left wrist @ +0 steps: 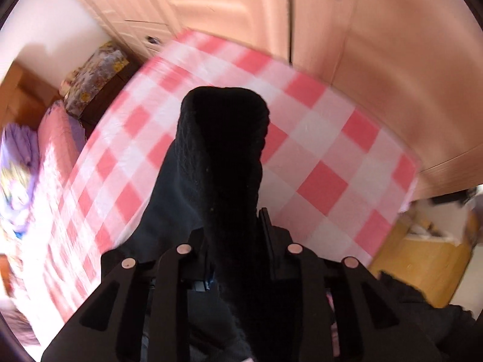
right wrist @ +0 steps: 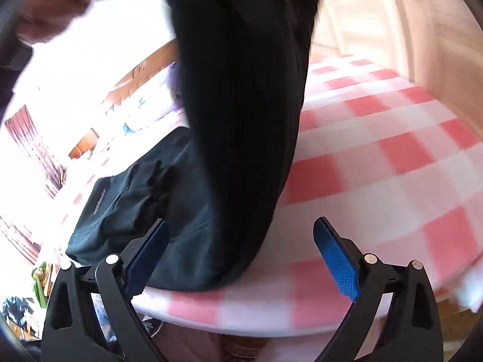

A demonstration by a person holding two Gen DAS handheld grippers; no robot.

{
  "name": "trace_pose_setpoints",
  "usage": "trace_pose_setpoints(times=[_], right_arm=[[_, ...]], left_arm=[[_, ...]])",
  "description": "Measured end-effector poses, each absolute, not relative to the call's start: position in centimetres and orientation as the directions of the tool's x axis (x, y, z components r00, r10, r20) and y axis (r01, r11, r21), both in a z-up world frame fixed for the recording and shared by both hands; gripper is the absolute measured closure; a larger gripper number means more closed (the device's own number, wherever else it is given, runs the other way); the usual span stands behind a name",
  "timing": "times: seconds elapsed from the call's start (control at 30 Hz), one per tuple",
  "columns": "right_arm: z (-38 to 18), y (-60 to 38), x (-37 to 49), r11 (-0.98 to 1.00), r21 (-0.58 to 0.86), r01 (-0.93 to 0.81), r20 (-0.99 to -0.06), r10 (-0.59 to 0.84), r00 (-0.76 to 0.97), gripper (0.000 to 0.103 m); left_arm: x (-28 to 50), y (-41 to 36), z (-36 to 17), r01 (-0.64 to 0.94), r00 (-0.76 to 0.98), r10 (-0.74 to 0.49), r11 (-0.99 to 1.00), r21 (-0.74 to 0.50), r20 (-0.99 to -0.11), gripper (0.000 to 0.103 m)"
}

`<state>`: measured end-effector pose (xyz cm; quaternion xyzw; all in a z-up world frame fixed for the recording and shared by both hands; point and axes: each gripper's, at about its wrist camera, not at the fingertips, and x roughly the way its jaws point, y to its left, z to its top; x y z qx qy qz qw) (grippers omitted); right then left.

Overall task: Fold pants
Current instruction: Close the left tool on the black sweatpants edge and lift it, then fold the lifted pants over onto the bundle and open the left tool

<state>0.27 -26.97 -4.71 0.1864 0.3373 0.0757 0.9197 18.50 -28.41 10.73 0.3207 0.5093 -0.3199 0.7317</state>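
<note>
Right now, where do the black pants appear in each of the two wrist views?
Left wrist view: black pants stand in the middle, rising from the shut left gripper.
Right wrist view: they hang from top centre to the checked bed's near edge, ahead of the open right gripper.
Shared landmark: pink-and-white checked bed cover.
</note>
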Motion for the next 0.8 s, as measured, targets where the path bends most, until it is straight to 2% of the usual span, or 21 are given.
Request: trace_pose_setpoints(times=[0.1, 0.2, 0.3, 0.4, 0.5, 0.57, 0.6, 0.63, 0.67, 0.7, 0.8], right_arm=[[-4.6, -22.8, 2.1, 0.957, 0.287, -0.040, -0.608, 0.214, 0.764, 0.010], [-4.3, -18.9, 2.7, 0.989, 0.120, -0.087, -0.614, 0.143, 0.776, 0.010], [-4.5, -16.4, 2.5, 0.995, 0.002, -0.105, -0.615, 0.083, 0.784, 0.010], [-4.7, -14.5, 2.2, 0.989, -0.079, -0.125, -0.604, 0.052, 0.795, 0.010], [-4.9, -13.2, 2.1, 0.980, -0.137, -0.143, -0.593, 0.035, 0.804, 0.008], [-5.0, -12.9, 2.0, 0.975, -0.171, -0.144, -0.574, 0.020, 0.818, 0.006], [-5.0, -13.0, 2.1, 0.975, -0.169, -0.147, -0.578, 0.023, 0.816, 0.005], [-4.9, -13.1, 2.2, 0.975, -0.165, -0.149, -0.581, 0.026, 0.813, 0.005], [-4.8, -13.4, 2.3, 0.975, -0.164, -0.151, -0.584, 0.027, 0.811, 0.005], [-4.7, -13.4, 2.3, 0.974, -0.169, -0.151, -0.585, 0.025, 0.811, 0.005], [-4.8, -12.3, 1.8, 0.973, -0.178, -0.143, -0.585, 0.012, 0.811, 0.005]], left_arm=[[18.6, -21.0, 16.1, 0.755, 0.291, -0.283, 0.654, 0.038, -0.914, 0.079], [18.6, -10.9, 19.9, 0.688, 0.335, -0.409, 0.721, -0.076, -0.849, 0.080], [19.1, -0.2, 20.6, 0.591, 0.397, -0.465, 0.789, -0.168, -0.791, 0.080], [19.5, 11.2, 17.5, 0.455, 0.428, -0.499, 0.839, -0.298, -0.753, 0.080], [20.4, 19.9, 9.6, 0.304, 0.404, -0.506, 0.860, -0.410, -0.762, 0.080], [21.2, 23.8, 2.3, 0.184, 0.344, -0.533, 0.846, -0.501, -0.773, 0.079], [21.3, 25.2, -1.1, 0.138, 0.321, -0.565, 0.822, -0.553, -0.760, 0.078], [21.3, 26.5, -3.3, 0.114, 0.330, -0.629, 0.767, -0.632, -0.704, 0.077], [20.8, 27.8, -4.2, 0.118, 0.366, -0.705, 0.683, -0.721, -0.608, 0.077], [20.4, 28.4, -4.4, 0.121, 0.383, -0.733, 0.644, -0.755, -0.563, 0.077], [19.4, 28.2, -4.1, 0.140, 0.434, -0.717, 0.652, -0.745, -0.546, 0.077]])
